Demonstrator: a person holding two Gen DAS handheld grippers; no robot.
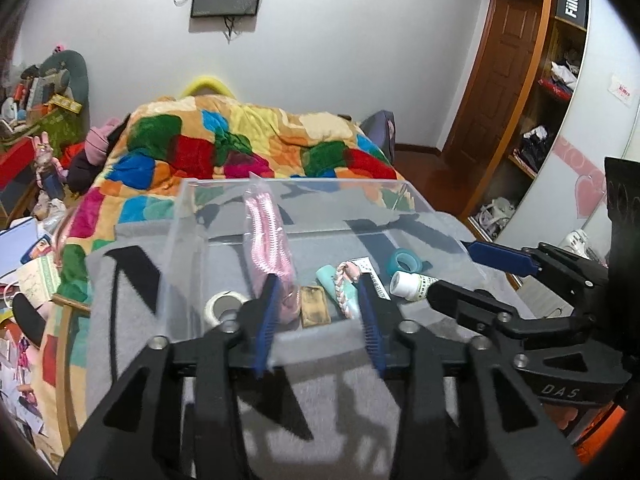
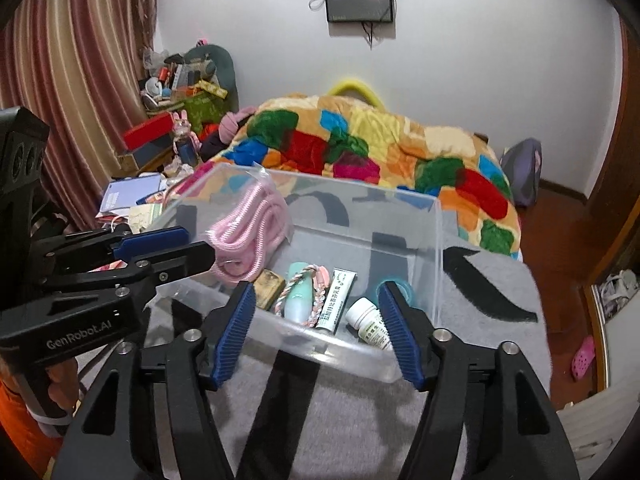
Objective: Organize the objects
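Note:
A clear plastic box (image 1: 416, 196) (image 2: 438, 248) sits on a grey cloth. Inside lie a pink coiled cord in a bag (image 1: 268, 236) (image 2: 248, 224), a white tape roll (image 1: 222, 306), a brown tag (image 1: 315, 310) (image 2: 269, 283), a mint tube with a braided cord (image 1: 340, 286) (image 2: 301, 296), an ointment tube (image 2: 337, 300), a white pill bottle (image 1: 412, 285) (image 2: 366, 320) and a teal tape roll (image 1: 404, 262). My left gripper (image 1: 320, 320) (image 2: 184, 246) is open at the box's near wall. My right gripper (image 2: 318, 330) (image 1: 464, 276) is open, empty, at the near right corner.
A bed with a patchwork quilt (image 1: 240, 140) (image 2: 360, 140) lies behind the box. Cluttered shelves and books (image 1: 32, 120) (image 2: 180, 92) stand to the left. A wooden wardrobe (image 1: 532, 100) is at the right. The grey cloth (image 2: 480, 320) covers the surface.

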